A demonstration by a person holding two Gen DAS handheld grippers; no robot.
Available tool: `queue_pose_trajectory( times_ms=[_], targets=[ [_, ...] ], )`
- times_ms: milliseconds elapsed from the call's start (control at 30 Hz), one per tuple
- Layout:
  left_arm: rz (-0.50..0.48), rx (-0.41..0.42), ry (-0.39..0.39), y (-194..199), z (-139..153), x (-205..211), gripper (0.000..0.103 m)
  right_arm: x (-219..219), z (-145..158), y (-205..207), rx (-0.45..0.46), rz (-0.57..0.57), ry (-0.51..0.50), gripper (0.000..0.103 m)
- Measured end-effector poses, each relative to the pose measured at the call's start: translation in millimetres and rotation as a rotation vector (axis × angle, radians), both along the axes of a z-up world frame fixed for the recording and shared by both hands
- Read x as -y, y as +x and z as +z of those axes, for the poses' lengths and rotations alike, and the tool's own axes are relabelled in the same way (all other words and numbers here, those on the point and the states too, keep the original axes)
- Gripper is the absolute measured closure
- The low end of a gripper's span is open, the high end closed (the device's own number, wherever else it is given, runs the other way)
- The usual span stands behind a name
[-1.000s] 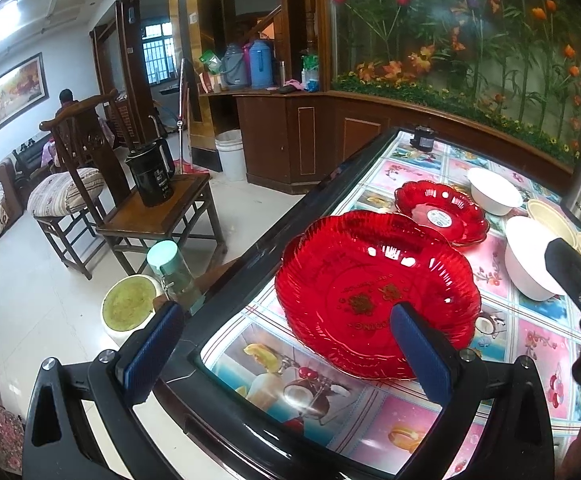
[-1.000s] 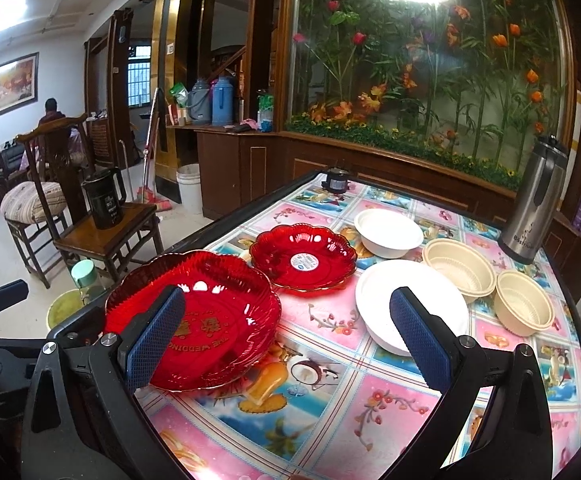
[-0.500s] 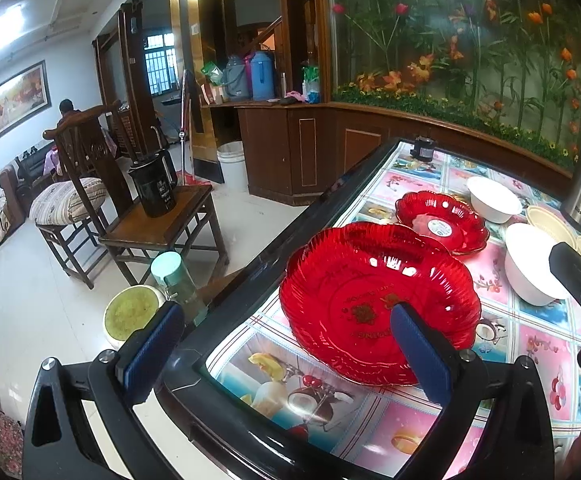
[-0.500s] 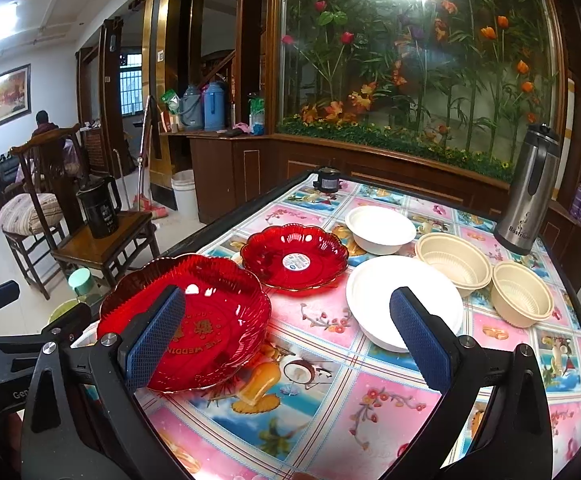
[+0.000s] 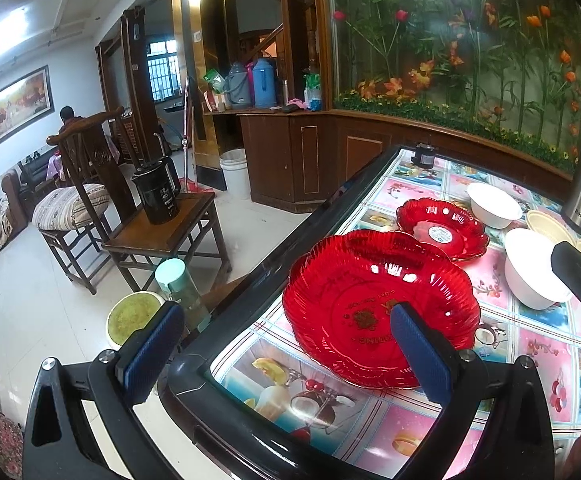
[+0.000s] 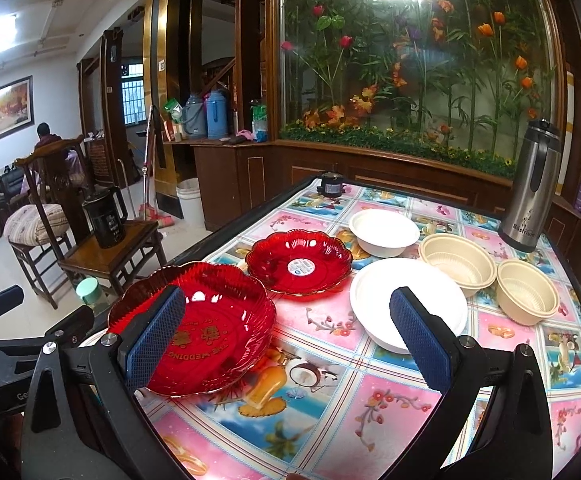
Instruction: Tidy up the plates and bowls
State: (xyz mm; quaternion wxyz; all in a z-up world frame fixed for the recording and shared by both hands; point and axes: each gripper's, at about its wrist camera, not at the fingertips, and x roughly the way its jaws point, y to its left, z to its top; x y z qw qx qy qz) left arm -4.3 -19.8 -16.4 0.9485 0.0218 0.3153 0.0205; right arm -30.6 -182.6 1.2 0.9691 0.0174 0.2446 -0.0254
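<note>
A large red plate lies at the near-left corner of the table. Behind it sits a smaller red plate with a sticker. To the right are a wide white bowl, a smaller white bowl and two beige bowls. My left gripper hangs open over the table's corner, its right finger in front of the large red plate. My right gripper is open above the table's near part, holding nothing.
The table has a flowery cloth under glass and a black rim. A steel flask stands at the far right and a small black jar at the far edge. Left of the table are wooden chairs, a kettle and a bottle.
Both views have shifted and levelled slightly. The dishes have not moved, and both grippers stay open.
</note>
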Motion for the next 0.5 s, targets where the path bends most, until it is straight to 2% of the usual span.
queue_pose_trajectory(
  times_ms=[333, 500],
  targets=[
    [0.001, -0.003, 0.002, -0.3, -0.8, -0.9, 0.001, -1.9, -4.8, 1.4, -0.014, 0.014, 0.012, 0.000],
    [0.012, -0.045, -0.024, 6.4, -6.9, -17.7, 0.001, -0.6, -11.5, 4.5, -0.038, 0.008, 0.000, 0.000]
  ],
)
